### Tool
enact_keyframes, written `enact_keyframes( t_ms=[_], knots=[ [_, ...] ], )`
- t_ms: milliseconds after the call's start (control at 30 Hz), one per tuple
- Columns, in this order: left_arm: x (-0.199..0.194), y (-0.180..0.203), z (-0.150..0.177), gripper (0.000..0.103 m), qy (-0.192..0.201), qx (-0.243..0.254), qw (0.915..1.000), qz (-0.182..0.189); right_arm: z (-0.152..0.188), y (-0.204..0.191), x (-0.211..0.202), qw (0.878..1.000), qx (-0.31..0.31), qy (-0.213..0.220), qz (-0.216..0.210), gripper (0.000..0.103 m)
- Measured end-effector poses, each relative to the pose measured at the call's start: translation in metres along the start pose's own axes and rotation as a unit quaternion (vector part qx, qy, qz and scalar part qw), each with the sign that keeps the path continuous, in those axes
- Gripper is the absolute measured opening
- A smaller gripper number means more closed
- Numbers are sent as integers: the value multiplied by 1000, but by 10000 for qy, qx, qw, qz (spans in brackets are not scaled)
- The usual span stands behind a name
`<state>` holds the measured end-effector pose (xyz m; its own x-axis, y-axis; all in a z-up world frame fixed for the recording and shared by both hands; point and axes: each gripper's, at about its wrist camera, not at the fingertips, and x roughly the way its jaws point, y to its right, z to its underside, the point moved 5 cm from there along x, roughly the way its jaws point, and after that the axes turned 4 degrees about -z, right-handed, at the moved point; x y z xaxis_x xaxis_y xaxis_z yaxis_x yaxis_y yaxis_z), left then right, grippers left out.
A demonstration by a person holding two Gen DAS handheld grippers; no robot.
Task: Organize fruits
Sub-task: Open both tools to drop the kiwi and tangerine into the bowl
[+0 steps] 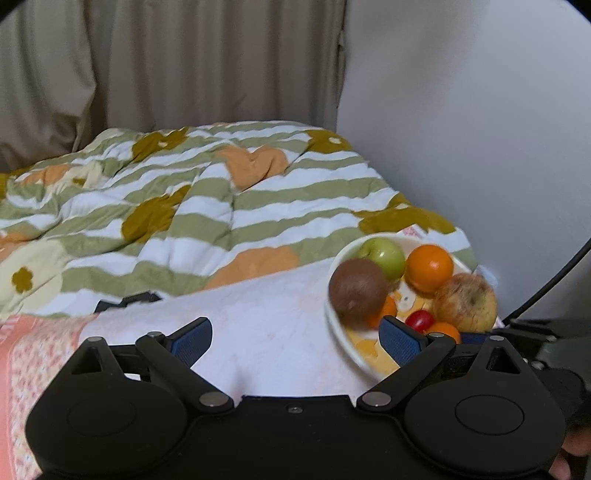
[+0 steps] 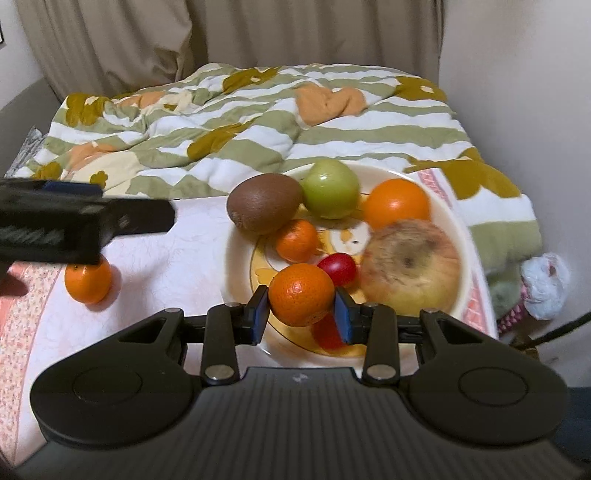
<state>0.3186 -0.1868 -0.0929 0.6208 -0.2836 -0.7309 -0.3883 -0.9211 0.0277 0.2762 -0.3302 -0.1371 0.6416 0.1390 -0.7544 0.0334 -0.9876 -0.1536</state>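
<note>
A white plate [image 2: 469, 254] on the bed holds a kiwi [image 2: 264, 203], a green apple [image 2: 330, 188], an orange [image 2: 397, 203], a yellowish apple [image 2: 410, 269], a small mandarin [image 2: 297, 240] and a red tomato [image 2: 338, 269]. My right gripper [image 2: 301, 315] is shut on a mandarin [image 2: 301, 293] just above the plate's near side. Another mandarin [image 2: 88, 282] lies on the white cloth to the left, under my left gripper body [image 2: 74, 225]. My left gripper [image 1: 295, 336] is open and empty, left of the plate [image 1: 343, 332].
A striped green and white quilt [image 2: 240, 122] covers the bed behind the plate. Beige curtains [image 2: 258, 33] hang at the back and a wall [image 1: 461, 129] stands on the right. A crumpled white bag [image 2: 543, 284] lies at the right edge.
</note>
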Motion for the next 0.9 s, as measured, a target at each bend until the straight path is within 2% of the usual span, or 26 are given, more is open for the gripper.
enact_keyframes(
  t_ms=[233, 300, 367, 433, 633, 900],
  knots=[
    [-13, -11, 15, 99, 24, -141, 9996, -251, 2, -9, 11, 9997, -232, 33, -64, 53],
    [-18, -13, 18, 99, 55, -186, 9994, -293, 1, -11, 7, 9994, -319, 118, -70, 63],
    [-24, -14, 20, 99, 88, -206, 9992, -333, 1, -14, 1, 9990, -405, 199, -70, 83],
    [-31, -13, 22, 99, 134, -216, 9989, -396, 2, -16, -6, 9984, -487, 282, -57, 92],
    [-58, -9, 29, 99, 262, -307, 9979, -498, 9, -21, -28, 9975, -624, 332, -98, 94],
    [-111, -1, 38, 99, 667, -576, 9939, -671, 18, -23, -75, 9958, -749, 506, -166, 94]
  ],
)
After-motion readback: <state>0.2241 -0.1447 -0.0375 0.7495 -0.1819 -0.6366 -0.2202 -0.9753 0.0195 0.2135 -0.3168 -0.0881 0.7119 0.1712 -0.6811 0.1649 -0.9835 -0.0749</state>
